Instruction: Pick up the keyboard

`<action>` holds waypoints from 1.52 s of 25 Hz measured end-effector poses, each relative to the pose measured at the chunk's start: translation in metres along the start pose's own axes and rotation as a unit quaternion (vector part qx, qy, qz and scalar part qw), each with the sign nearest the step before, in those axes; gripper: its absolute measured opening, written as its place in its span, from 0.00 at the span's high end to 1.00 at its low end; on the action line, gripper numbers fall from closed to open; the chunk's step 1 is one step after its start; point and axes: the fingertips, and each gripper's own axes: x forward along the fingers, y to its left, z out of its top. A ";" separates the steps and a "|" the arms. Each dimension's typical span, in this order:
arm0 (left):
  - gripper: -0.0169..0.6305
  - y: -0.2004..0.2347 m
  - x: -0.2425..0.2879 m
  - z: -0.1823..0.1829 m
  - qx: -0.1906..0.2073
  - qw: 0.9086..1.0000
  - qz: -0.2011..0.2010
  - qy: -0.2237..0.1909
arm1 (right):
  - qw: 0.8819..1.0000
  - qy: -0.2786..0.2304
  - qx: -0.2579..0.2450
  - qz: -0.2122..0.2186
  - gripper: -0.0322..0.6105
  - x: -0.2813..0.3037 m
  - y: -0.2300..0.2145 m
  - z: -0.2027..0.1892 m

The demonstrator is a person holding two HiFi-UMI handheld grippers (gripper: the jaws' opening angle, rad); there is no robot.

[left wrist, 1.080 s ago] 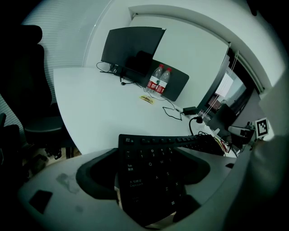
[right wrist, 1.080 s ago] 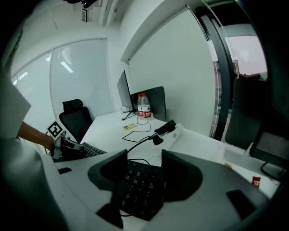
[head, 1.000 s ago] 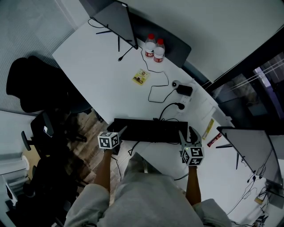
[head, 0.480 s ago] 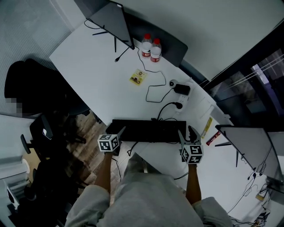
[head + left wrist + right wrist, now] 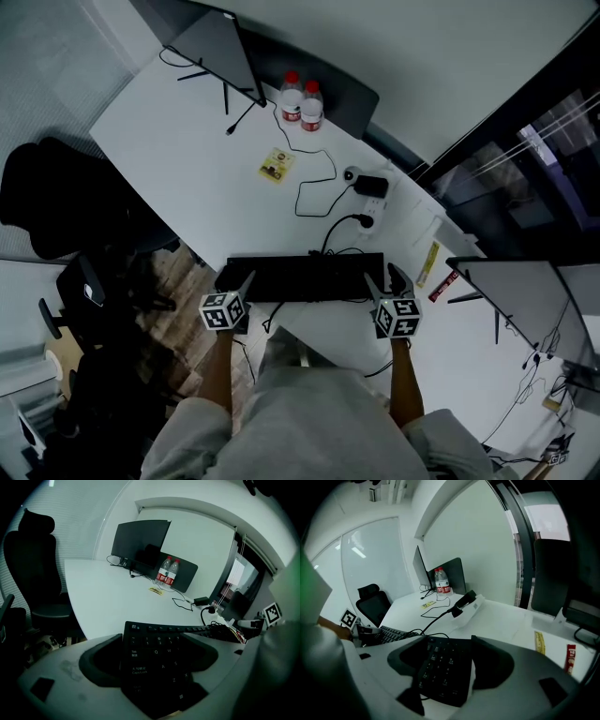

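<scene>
Both ends covered so I can lift level: left tool (image 5: 154,641) spread round keyboard (image 5: 305,277) end at 9 o'clock, right tool (image 5: 449,643) spread at 3, neither clamped. Keyboard on worktop (image 5: 187,159), 6 o'clock edge.

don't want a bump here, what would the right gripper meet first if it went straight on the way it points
The keyboard: its number-pad end already lies between the parted jaws of the right gripper, so going on would likely press against it first, though depth is unclear.
</scene>
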 end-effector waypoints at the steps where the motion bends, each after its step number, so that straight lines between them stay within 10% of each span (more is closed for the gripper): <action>1: 0.44 0.000 0.000 0.001 -0.004 1.000 0.002 -0.004 | 1.000 0.004 0.004 0.002 0.48 0.002 -0.001 -0.003; 14: 0.44 0.000 0.001 0.001 0.000 1.000 0.011 -0.009 | 0.997 0.045 0.052 0.025 0.29 0.038 -0.006 -0.027; 38: 0.44 -0.001 0.003 0.004 -0.003 1.000 0.005 -0.012 | 0.993 0.055 0.108 0.009 0.40 0.054 -0.014 -0.034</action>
